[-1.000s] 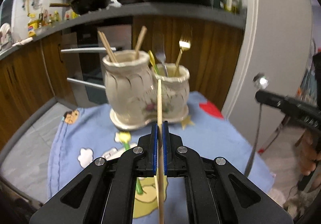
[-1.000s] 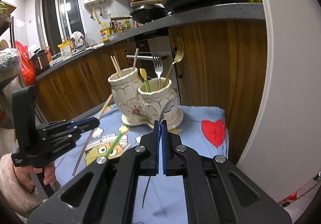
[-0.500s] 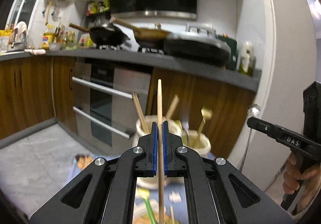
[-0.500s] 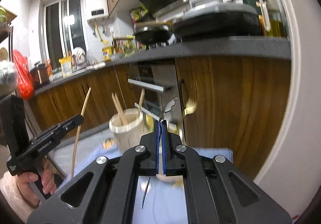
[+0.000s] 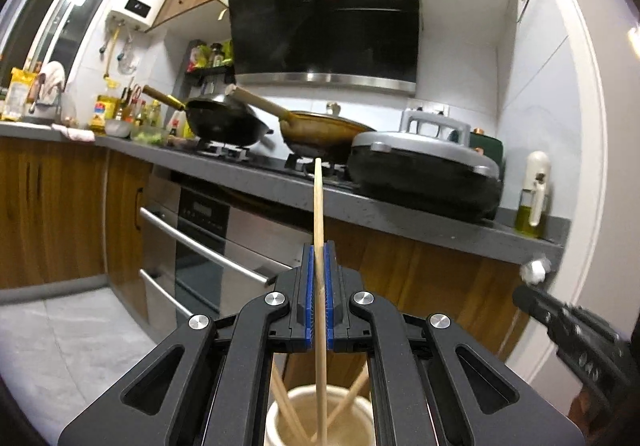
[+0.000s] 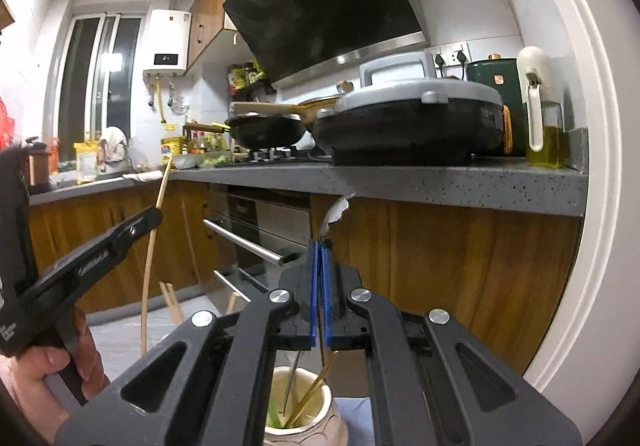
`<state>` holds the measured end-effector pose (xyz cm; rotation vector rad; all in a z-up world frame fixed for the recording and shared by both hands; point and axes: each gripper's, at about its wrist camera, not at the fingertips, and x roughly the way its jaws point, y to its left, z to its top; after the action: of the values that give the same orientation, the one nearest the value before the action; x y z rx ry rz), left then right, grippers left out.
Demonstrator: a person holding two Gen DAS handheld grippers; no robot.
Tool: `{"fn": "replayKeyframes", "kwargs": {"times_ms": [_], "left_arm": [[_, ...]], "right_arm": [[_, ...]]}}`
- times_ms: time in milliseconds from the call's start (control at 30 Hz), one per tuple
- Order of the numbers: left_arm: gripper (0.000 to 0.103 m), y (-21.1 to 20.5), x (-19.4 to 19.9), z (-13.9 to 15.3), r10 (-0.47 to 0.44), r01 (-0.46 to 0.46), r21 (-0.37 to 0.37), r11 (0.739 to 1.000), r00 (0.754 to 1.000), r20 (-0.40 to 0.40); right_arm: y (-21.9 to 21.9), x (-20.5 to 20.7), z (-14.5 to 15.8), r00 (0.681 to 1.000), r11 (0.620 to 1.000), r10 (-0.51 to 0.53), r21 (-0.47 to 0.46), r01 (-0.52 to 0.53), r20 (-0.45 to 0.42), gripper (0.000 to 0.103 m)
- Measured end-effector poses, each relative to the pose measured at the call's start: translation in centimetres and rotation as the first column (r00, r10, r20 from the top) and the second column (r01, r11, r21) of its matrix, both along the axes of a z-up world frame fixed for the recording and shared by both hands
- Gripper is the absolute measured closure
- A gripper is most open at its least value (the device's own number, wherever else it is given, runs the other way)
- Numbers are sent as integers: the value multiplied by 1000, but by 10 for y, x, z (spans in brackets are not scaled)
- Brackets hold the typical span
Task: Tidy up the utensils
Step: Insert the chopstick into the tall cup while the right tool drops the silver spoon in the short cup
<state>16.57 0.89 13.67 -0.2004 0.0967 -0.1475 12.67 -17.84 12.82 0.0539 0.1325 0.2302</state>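
Left wrist view: left gripper [image 5: 319,278] stayed clamped on chopstick [image 5: 318,206], risen from cloth level to above cream holder [image 5: 288,420], stove now behind. Right gripper [image 6: 321,274] stayed clamped on metal spoon [image 6: 334,214], likewise lifted over smaller holder [image 6: 316,414].

Left gripper [image 5: 319,258]: matt black plastic arms, bright metal rivets, ribbed blue pads. Chopstick [image 5: 319,230] in it: pale, smooth bare wood. Right gripper [image 6: 320,258]: same matt black build; spoon [image 6: 334,216] in it: polished metal with a scalloped handle end. Holder cup [image 5: 320,416] below: cream glazed ceramic, glossy. Counter [image 6: 440,182]: grey speckled stone, dull sheen. Cabinet fronts [image 6: 460,270]: brown wood grain, satin. Oven [image 5: 208,242]: brushed steel with shiny bar handles. Range hood [image 5: 324,18]: glossy black glass.
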Motion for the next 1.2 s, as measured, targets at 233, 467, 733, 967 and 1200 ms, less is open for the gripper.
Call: {"fn": "replayKeyframes", "kwargs": {"times_ms": [233,467,733,967,1200], "left_arm": [[98,-7,12,-21,40,-39,60,997,999,-10],[98,-6,-10,-40,13,-7,156,988,999,-33],[98,-1,-34,-63,-1,37,231,972,988,-155],[98,1,-38,-70,30,21,250,968,979,-201],[84,4,-40,-72,59,1,255,967,972,-229]], "right_arm": [[-5,13,-25,999,1000,25,19,-25,-28,101],[-6,15,-49,993,997,73,18,-72,-89,101],[-4,11,-70,984,996,90,4,-91,-156,101],[-3,12,-76,977,996,89,0,-91,-194,101],[-3,11,-75,975,995,93,-5,-96,-203,101]]}}
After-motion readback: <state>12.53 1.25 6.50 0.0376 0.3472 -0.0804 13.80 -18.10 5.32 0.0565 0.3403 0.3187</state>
